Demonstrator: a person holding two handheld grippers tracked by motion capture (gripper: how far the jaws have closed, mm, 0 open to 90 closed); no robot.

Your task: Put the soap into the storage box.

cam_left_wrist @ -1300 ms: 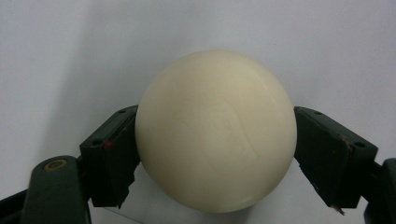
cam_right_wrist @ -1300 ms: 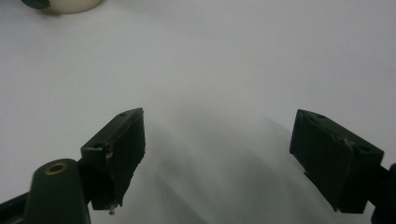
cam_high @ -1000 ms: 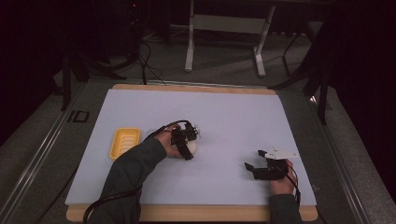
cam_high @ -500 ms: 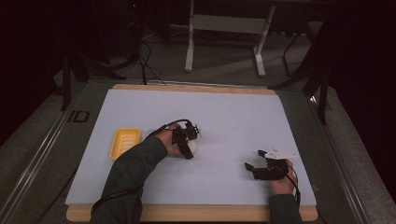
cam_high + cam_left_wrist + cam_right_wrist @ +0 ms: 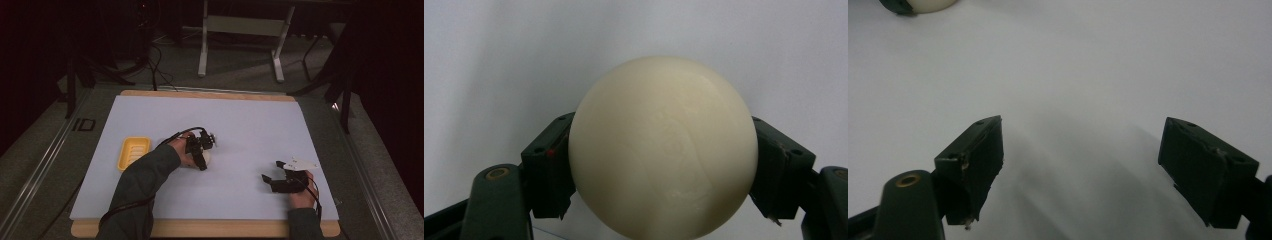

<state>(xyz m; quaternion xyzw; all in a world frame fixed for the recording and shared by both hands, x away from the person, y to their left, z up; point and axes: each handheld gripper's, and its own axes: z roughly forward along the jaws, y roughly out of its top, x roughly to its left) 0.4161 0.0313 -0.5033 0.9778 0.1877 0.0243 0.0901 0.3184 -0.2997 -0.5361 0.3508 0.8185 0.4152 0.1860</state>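
White mat (image 5: pixel 250 125), wooden table (image 5: pixel 210 94), grey floor (image 5: pixel 240 60)

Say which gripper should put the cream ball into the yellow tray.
Left. The left gripper is shut on the cream ball, near the yellow tray. The right gripper is open on the table's far side.

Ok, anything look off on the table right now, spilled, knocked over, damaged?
Nothing stands out. The left gripper is shut on the cream ball, the right gripper rests open over bare mat, and the yellow tray lies flat.
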